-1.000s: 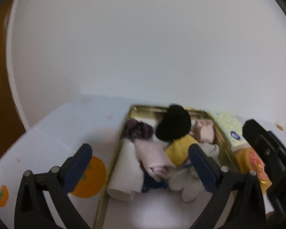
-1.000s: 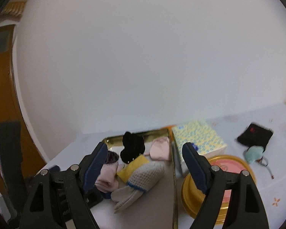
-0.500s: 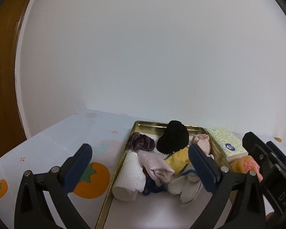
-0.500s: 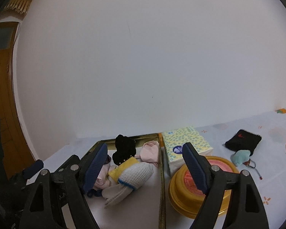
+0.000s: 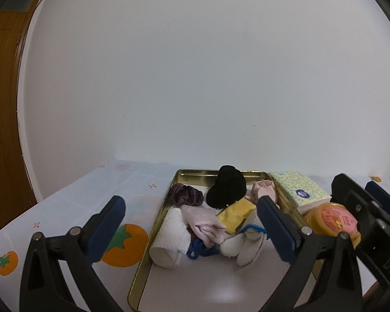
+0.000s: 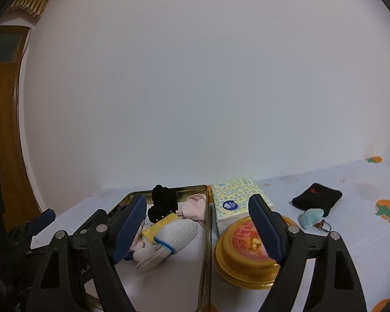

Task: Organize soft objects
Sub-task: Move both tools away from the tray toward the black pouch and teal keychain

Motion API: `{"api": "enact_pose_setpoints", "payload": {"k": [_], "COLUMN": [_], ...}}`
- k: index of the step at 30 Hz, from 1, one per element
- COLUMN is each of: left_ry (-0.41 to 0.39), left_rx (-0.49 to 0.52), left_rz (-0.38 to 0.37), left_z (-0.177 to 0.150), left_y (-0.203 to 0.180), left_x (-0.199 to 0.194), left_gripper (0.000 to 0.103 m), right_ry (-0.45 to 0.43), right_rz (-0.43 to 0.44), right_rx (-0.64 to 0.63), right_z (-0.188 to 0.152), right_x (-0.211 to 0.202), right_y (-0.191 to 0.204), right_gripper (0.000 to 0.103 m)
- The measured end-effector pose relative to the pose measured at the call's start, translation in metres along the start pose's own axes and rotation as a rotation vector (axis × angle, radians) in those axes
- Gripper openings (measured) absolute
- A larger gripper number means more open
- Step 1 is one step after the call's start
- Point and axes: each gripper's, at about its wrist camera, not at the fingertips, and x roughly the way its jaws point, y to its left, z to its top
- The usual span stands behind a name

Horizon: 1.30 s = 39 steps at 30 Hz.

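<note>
Both tongs hover over the worktop (image 5: 65, 202), w/ its white cloth printed w/ orange fruit. Left tongs (image 5: 192, 215) stand wide apart, nothing between the pads. Right tongs (image 6: 197, 218) likewise stand apart, empty.

Soft items sit piled in the far half of a gold metal tray (image 5: 153, 236): rolled white towel (image 5: 169, 236) along the left wall, purple scrunchie (image 5: 187, 195) behind it, pink cloth (image 5: 202, 221) draped over the towel's right side, black fuzzy piece (image 5: 227, 189) upright at the back, yellow cloth (image 5: 235, 214) leaning below it, pale pink cloth (image 5: 264, 191) near the back right corner, white knit glove w/ blue trim (image 6: 174, 236) at front right of the pile. Something blue (image 5: 199, 249) pokes out under the pink cloth; can't tell what.

Just right of the tray: dotted tissue pack (image 6: 234, 200), and a round gold tin (image 6: 247, 257) in front of it. Well apart to the right, outside the tray, a black pouch (image 6: 317, 199) lies flat, w/ a small teal soft item (image 6: 312, 217) touching its near edge.
</note>
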Motion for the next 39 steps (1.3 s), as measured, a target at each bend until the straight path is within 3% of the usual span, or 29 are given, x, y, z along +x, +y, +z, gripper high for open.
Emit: {"api": "enact_pose_setpoints", "payload": {"k": [17,39], "left_ry": [-0.013,-0.011], "left_rx": [-0.02,0.025], "left_rz": [-0.054,-0.188], "left_z": [-0.006,-0.013], "left_y": [-0.018,-0.091], "left_x": [-0.031,-0.04], "left_gripper": [0.103,0.098], "right_ry": [-0.098,-0.139], "right_rz": [0.005,-0.103], "right_rx": [-0.109,-0.148], "right_z": [0.001,0.008], "right_x": [-0.04,-0.078], "right_y": [0.0,-0.057], "right_gripper": [0.083,0.083]}}
